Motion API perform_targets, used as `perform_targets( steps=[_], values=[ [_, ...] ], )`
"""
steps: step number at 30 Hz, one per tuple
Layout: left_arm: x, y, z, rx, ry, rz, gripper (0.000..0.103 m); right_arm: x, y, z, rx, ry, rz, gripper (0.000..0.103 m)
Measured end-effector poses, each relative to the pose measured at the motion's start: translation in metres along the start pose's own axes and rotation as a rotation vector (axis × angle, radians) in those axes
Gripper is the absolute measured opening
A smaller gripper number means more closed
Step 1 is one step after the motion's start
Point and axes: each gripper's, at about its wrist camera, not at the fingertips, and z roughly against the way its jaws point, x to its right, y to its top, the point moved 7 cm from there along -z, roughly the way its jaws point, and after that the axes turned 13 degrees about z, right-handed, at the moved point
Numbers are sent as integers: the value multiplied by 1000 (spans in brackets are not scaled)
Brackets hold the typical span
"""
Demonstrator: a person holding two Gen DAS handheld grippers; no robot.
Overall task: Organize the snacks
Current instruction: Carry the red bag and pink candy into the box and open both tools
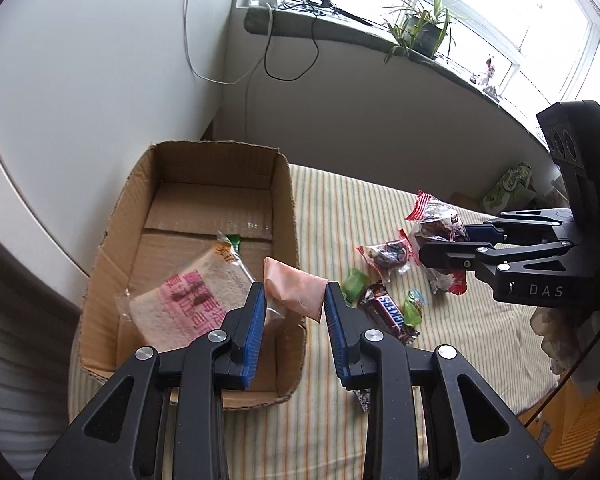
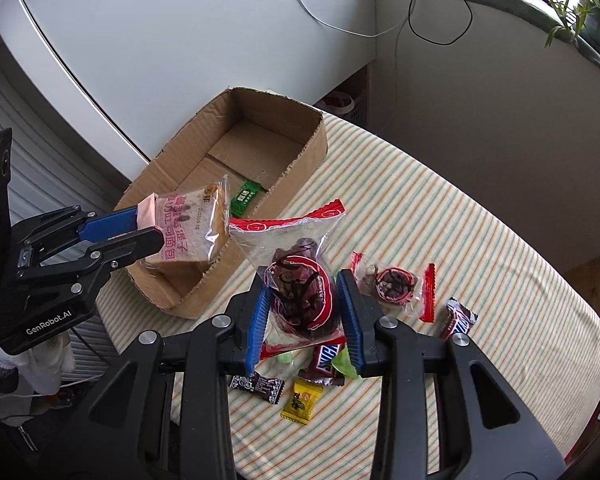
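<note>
Right wrist view: right tool (image 2: 305, 312) clamped a clear red-edged bag of dark snacks (image 2: 300, 292) above the striped table (image 2: 440, 216). Left tool (image 1: 295, 304) gripped a pink bread packet (image 1: 296, 286) over the open cardboard box (image 1: 204, 184).

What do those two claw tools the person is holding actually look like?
Both are matt black plastic, with linked arms joined by round silver pins and triangular cut-outs. The jaws carry ribbed blue pads. The left gripper has "GenRobot.AI" printed in white on its body. The right gripper shows white letters "DAS", round sockets on its black housing and a small green light.
</note>
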Motion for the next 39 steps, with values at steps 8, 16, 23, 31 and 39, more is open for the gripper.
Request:
perform_targets(
  steps=[8, 16, 23, 31, 39],
  values=[
    [-30, 20, -8, 12, 41, 40, 28, -19, 37, -25, -6, 20, 31, 35],
    [-55, 33, -18, 12, 86, 62, 28, -32, 58, -51, -32, 26, 48, 35],
    [-63, 38, -26, -3, 110, 55, 28, -35, 66, -63, -44, 34, 54, 35],
    [-69, 42, -28, -7, 122, 69, 31, -33, 73, -66, -39, 42, 50, 37],
    [-71, 45, -29, -7, 135, 78, 47, -31, 81, -66, -19, 31, 54, 64]
  ],
)
